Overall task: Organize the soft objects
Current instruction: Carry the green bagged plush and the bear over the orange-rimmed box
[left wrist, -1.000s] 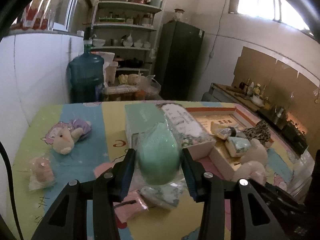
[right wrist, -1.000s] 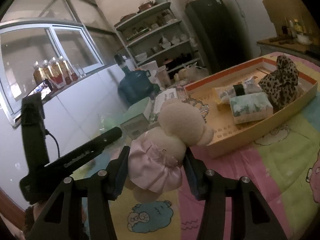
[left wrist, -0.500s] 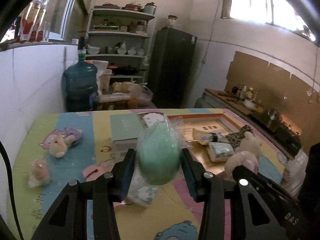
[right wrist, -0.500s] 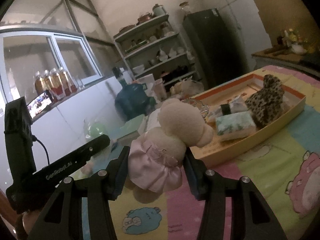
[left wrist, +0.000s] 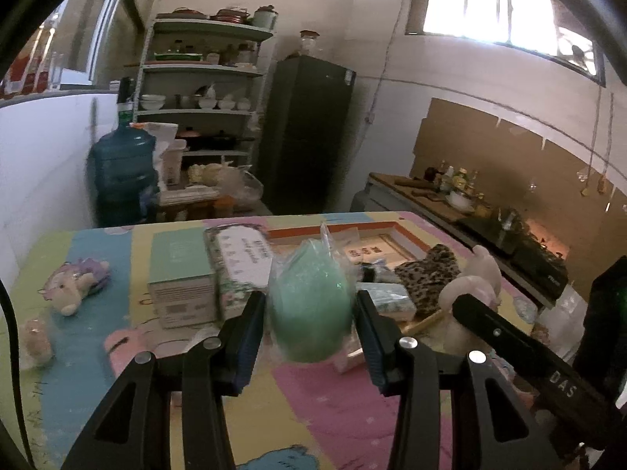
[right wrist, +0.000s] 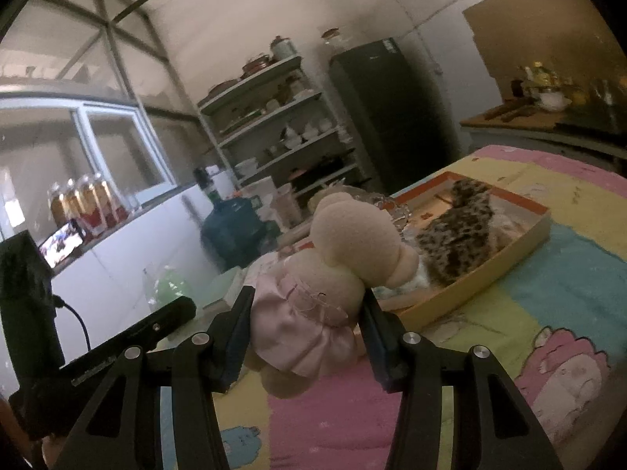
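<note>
My left gripper (left wrist: 309,315) is shut on a mint-green egg-shaped sponge in clear plastic wrap (left wrist: 311,309), held above the colourful mat. My right gripper (right wrist: 307,319) is shut on a cream plush doll in a pink dress (right wrist: 325,286), also lifted off the mat. The orange-rimmed cardboard tray (right wrist: 542,211) lies ahead with a leopard-print soft item (right wrist: 462,231) and a wrapped packet (left wrist: 388,299) inside. In the left wrist view the right gripper with its doll (left wrist: 470,286) shows at the right. A purple-haired plush (left wrist: 76,280) and a small wrapped peach toy (left wrist: 35,338) lie at the mat's left.
A mint-green box (left wrist: 182,274) and a floral tissue pack (left wrist: 239,266) stand left of the tray. Behind the table are a blue water jug (left wrist: 123,174), a shelf of dishes (left wrist: 203,90) and a dark fridge (left wrist: 309,133). A counter with bottles (left wrist: 450,188) runs along the right wall.
Both grippers have risen and drawn back, each keeping its object. The tray and boxes now look smaller and farther off, and the green sponge sits in front of the tray's left end.
</note>
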{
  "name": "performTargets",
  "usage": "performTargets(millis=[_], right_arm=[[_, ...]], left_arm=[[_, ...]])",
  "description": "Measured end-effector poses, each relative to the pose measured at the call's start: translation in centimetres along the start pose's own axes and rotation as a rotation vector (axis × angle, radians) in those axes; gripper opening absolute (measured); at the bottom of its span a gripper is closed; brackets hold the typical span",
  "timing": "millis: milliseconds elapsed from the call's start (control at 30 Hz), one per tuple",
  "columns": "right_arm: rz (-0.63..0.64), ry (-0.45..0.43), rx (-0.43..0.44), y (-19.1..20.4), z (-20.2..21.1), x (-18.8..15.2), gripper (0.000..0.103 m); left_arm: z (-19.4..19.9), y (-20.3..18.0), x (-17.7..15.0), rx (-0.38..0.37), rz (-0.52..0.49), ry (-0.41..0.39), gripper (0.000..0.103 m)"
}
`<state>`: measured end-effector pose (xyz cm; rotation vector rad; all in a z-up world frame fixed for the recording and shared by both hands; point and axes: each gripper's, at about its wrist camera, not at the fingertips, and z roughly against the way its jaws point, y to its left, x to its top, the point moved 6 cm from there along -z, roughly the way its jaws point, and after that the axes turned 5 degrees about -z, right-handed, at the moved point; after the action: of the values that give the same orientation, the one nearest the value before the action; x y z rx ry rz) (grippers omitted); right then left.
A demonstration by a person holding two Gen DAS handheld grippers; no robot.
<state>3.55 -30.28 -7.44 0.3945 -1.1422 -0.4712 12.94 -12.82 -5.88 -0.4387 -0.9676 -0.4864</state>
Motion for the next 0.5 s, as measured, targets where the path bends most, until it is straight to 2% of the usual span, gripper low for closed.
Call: performTargets(millis=[267, 500], right_arm=[[-0.065, -0.028, -0.038, -4.4, 1.0, 1.4, 0.053], [-0.096, -0.035, -0.072, -8.2, 1.9, 2.3, 0.053]], left_arm=[[-1.8, -3.1, 0.4, -0.045, -0.023, 0.000, 0.046], [-4.5, -6.0, 0.3, -0.079, -0.042, 0.032, 0.046]])
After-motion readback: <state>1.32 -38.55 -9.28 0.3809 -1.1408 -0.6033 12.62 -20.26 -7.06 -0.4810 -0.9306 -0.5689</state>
